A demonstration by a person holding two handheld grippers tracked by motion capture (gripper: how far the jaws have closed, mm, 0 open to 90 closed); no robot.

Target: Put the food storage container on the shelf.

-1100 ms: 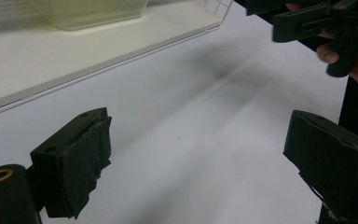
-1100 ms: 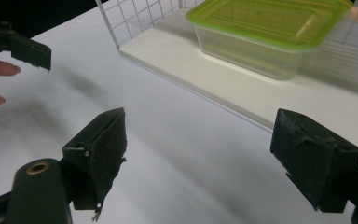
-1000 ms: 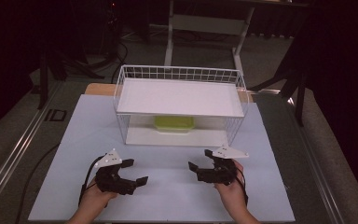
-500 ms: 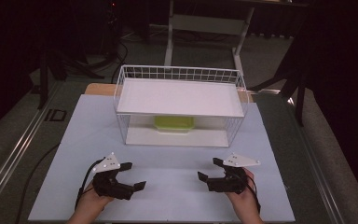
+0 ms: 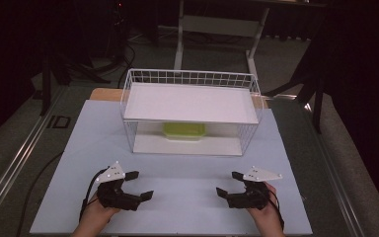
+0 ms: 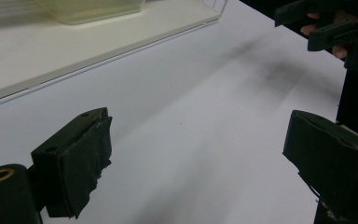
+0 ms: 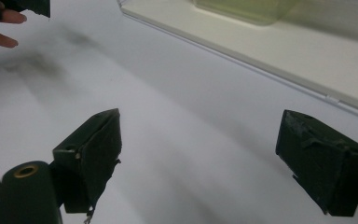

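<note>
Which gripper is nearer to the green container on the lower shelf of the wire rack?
Left, by a small margin. The left gripper is in front of the green container and to its left. The right gripper is in front and to its right. Both are open and hold nothing.

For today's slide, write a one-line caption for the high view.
Two hand-held claws, left and right, open over a white table before a wire rack sheltering a green box.

My two handheld grippers, black throughout.
Left gripper [image 5: 138, 185] and right gripper [image 5: 229, 184] each carry a grey three-cornered plate and a trailing black cable; I see blocky, tape-wrapped jaws and a brass-ringed hole beside each.
</note>
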